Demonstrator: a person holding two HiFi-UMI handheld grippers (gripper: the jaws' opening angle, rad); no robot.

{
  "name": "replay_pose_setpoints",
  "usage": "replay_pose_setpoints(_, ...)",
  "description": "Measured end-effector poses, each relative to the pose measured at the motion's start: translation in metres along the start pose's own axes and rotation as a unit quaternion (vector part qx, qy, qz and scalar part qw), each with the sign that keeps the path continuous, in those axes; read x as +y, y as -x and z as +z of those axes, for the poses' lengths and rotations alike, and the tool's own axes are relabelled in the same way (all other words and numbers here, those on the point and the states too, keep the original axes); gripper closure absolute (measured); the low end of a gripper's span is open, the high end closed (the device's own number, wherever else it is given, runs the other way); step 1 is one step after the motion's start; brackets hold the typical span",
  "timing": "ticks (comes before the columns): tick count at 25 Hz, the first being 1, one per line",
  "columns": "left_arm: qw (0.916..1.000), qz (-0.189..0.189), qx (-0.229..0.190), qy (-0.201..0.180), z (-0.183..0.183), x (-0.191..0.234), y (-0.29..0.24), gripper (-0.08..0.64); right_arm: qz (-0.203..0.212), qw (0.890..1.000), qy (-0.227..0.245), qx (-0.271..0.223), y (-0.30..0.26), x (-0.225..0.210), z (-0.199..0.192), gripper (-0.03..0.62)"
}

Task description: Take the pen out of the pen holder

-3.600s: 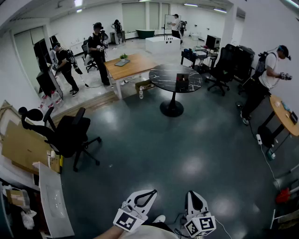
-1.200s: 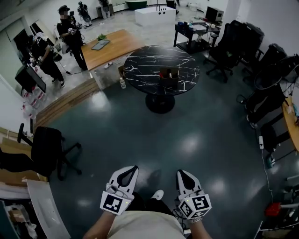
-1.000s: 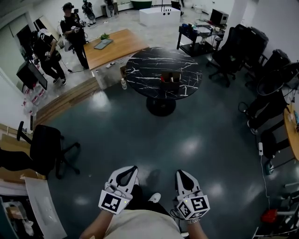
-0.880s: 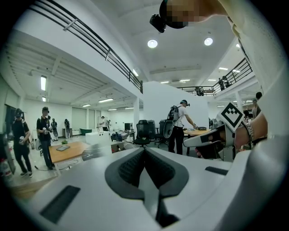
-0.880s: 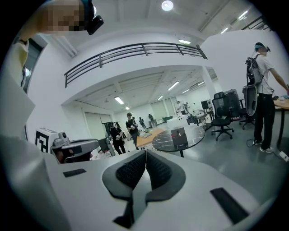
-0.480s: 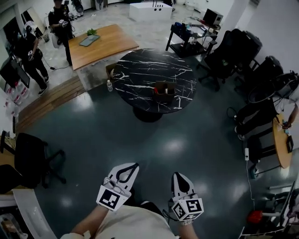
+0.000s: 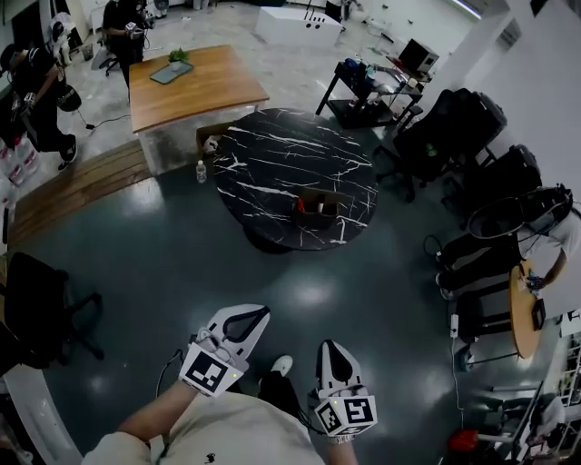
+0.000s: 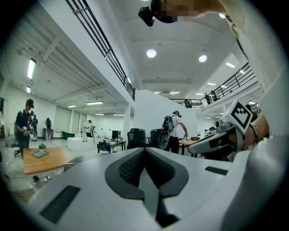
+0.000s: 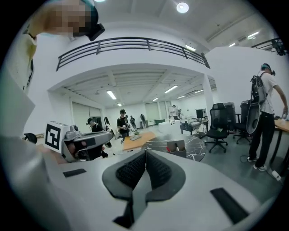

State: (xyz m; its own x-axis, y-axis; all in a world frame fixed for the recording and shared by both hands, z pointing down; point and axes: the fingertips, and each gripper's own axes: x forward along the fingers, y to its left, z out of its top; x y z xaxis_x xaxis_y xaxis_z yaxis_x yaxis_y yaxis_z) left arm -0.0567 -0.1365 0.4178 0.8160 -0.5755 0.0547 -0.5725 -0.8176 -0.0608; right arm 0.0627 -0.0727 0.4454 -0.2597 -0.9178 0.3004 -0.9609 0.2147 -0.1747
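Note:
A brown pen holder [image 7: 318, 212] stands near the front edge of a round black marble table [image 7: 281, 159], with small pale and red items sticking out of it. It also shows far off in the right gripper view as the pen holder [image 9: 177, 146]. Both grippers hang low in front of my body, well short of the table. My left gripper [image 7: 259, 314] is shut with nothing in it, its jaws meeting in the left gripper view [image 8: 144, 151]. My right gripper [image 7: 329, 347] is shut and empty too [image 9: 145, 154].
A wooden table [image 7: 186, 84] stands behind the marble one, with a bottle [image 7: 201, 171] on the floor beside it. Black office chairs [image 7: 445, 136] crowd the right side, and another chair [image 7: 36, 304] is at the left. People stand at back left [image 7: 123, 23] and far right [image 7: 554, 241].
The marble table and pen holder have come nearer and lower in the head view as I walk toward them. Both grippers stay shut, held low in front of me.

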Motion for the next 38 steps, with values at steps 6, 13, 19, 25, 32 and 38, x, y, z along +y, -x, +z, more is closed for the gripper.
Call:
replay_pose_setpoints(6,0.9991,0.011,0.032,0.026,-0.026,0.008,-0.041,0.548,0.027,1.0,-0.007,0.005,-0.048,-0.033,0.009,0.574)
replay_pose_setpoints(13,0.9974,0.063,0.036,0.003,-0.014,0.029,-0.114,0.548,0.085,0.996,-0.016,0.013,-0.109,-0.102,0.034,0.574)
replay_pose_setpoints(19,0.9922,0.12,0.019,0.03,-0.002,0.036,-0.19,0.548,0.142,0.99,0.003,0.013,-0.147,-0.167,0.063,0.574)
replay_pose_setpoints(25,0.9879,0.137,0.015,0.07,-0.006,0.031,-0.24,0.548,0.147,0.989,-0.01,0.014,-0.173,-0.206,0.086,0.574)
replay_pose_setpoints(32,0.9798,0.158,0.06,0.106,-0.047,0.089,-0.279,0.548,0.13,0.99,-0.035,0.041,-0.214,-0.238,0.08,0.574)
replay_pose_setpoints(38,0.9737,0.135,0.117,0.141,-0.117,0.142,-0.323,0.459,0.082,0.995,-0.019,0.062,-0.262,-0.259,0.093,0.574)
